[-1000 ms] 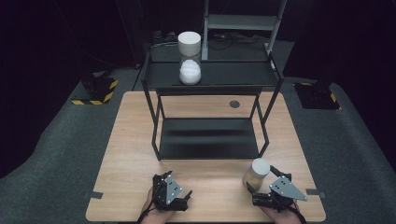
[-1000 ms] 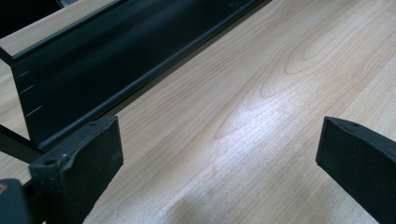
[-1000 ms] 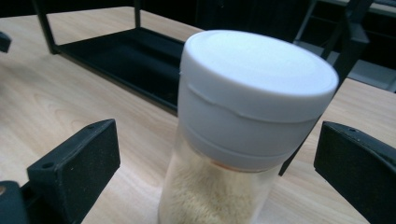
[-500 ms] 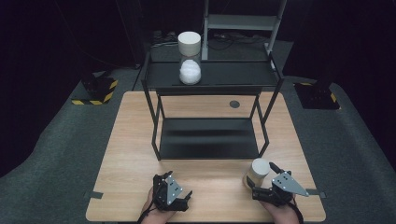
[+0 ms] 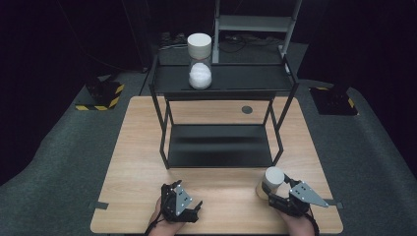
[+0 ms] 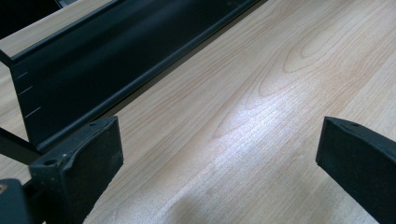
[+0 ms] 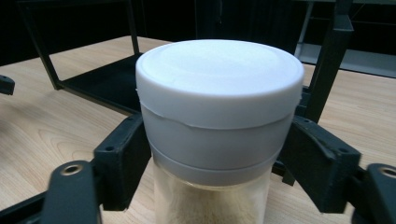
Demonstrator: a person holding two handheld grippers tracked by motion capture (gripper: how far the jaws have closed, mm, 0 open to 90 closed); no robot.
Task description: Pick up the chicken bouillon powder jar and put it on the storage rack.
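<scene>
Each hand carries a black tool: the left tool and the right tool. Each has a grey three-cornered plate on top. The jaws are thick, matte black blocks with small round screw holes.

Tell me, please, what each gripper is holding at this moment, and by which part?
The right gripper, its jaws just closed in, clamps the jar by the sides, at the base of its white lid. The left gripper is open over the table, holding nothing.

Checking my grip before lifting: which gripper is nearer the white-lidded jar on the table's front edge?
Right. The right gripper has just closed its jaws around the jar. The left gripper sits open, well off to the jar's left.
</scene>
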